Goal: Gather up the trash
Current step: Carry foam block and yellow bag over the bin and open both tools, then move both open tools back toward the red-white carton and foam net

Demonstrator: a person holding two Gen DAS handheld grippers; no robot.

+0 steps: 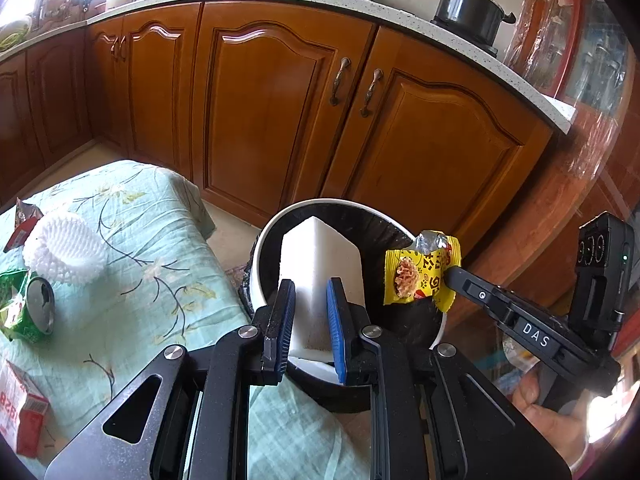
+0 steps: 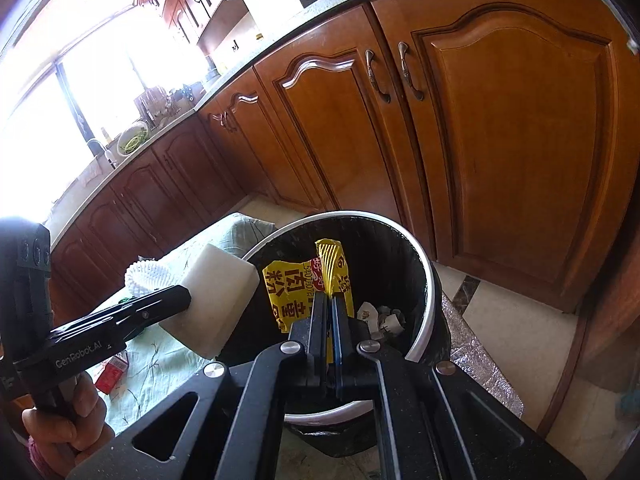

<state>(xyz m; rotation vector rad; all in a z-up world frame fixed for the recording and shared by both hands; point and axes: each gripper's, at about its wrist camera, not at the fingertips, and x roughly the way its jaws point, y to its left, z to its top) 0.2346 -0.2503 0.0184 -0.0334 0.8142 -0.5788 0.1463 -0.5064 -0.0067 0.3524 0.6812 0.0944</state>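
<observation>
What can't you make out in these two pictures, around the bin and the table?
- Bin bottom: right wrist view, hidden by the yellow wrapper and right gripper.
- Foam block lower end: left wrist view, covered by the left gripper.
- Red carton: left wrist view, cut off by the edge.
- Countertop items: right wrist view, washed out by window glare.

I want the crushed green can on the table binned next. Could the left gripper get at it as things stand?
Probably not yet: the left gripper is shut on a white foam block over the white-rimmed bin. The crushed green can lies uncovered on the floral tablecloth.
</observation>
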